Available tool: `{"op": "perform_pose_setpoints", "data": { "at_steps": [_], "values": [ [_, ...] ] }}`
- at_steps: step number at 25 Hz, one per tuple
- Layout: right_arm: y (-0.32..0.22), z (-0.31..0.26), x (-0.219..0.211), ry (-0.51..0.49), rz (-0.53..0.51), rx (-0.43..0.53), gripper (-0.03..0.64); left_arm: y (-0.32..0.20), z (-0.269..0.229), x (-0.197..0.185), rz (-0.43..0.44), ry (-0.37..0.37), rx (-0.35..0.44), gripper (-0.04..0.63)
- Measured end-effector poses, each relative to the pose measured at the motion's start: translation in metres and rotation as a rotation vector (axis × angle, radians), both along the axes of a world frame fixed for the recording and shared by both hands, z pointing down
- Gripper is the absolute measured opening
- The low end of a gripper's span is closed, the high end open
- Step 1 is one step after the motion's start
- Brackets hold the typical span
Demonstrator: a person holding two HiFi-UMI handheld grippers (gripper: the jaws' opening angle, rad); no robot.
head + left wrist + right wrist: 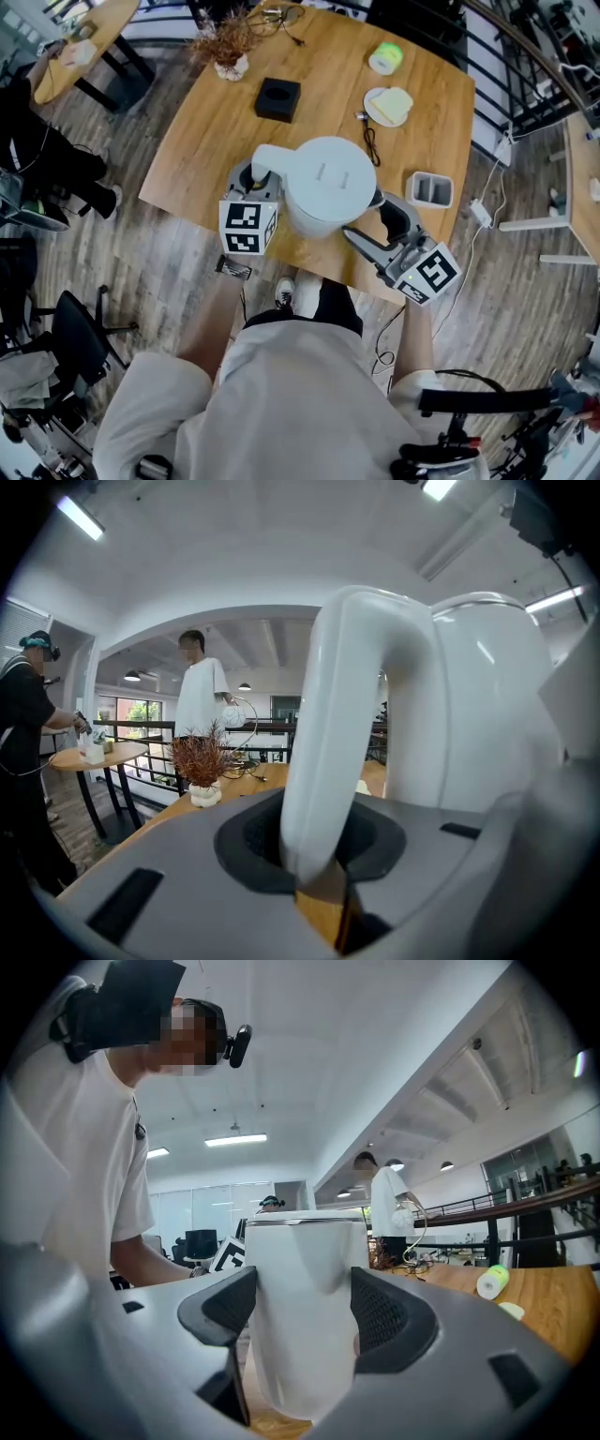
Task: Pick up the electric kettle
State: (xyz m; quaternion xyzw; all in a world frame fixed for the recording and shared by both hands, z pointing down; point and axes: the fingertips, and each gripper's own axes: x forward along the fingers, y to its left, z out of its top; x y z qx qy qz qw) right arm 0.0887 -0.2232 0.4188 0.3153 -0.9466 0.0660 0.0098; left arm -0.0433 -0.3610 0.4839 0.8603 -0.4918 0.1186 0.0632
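Electric kettle (328, 187) is at the near edge of the table (206, 122), the left gripper (255, 180) clamped on its handle (328, 742) at 9 o'clock and the right gripper (375, 230) squeezing its body from 4 o'clock, so the lift seems in hand and next calls for raising both evenly, keeping the kettle upright.

Left tool (255, 178) and right tool (367, 217), near level, both grip.

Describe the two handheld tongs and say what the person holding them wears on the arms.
The left tongs and the right tongs have light grey moulded bodies with black, mesh-textured inner pads. Each carries a white cube with black square markers, one on the left and one on the right. The person wears a white short-sleeved T-shirt, which leaves the forearms uncovered.
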Motion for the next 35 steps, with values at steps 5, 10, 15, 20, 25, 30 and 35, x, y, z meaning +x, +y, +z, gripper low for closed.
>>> {"op": "perform_pose_setpoints", "data": {
  "at_steps": [5,10,15,20,25,30,35],
  "values": [
    [0.016,-0.021,-0.010,-0.024,0.019,0.023,0.316,0.012,-0.025,-0.009,0.014,0.000,0.026,0.075],
    [0.035,-0.037,-0.020,-0.015,0.035,0.056,0.316,0.029,-0.043,-0.016,0.028,0.008,0.048,0.075],
    [0.060,-0.052,-0.028,-0.015,0.056,0.089,0.316,0.050,-0.060,-0.021,0.053,0.015,0.071,0.074],
    [0.090,-0.065,-0.031,0.014,0.078,0.110,0.316,0.075,-0.079,-0.019,0.081,0.007,0.107,0.074],
    [0.114,-0.075,-0.032,0.018,0.091,0.132,0.316,0.097,-0.093,-0.018,0.102,0.008,0.133,0.075],
    [0.134,-0.082,-0.036,0.030,0.100,0.150,0.316,0.118,-0.098,-0.022,0.110,0.024,0.140,0.074],
    [0.144,-0.087,-0.034,0.029,0.115,0.165,0.316,0.127,-0.103,-0.020,0.122,0.038,0.157,0.075]
  ]
}}
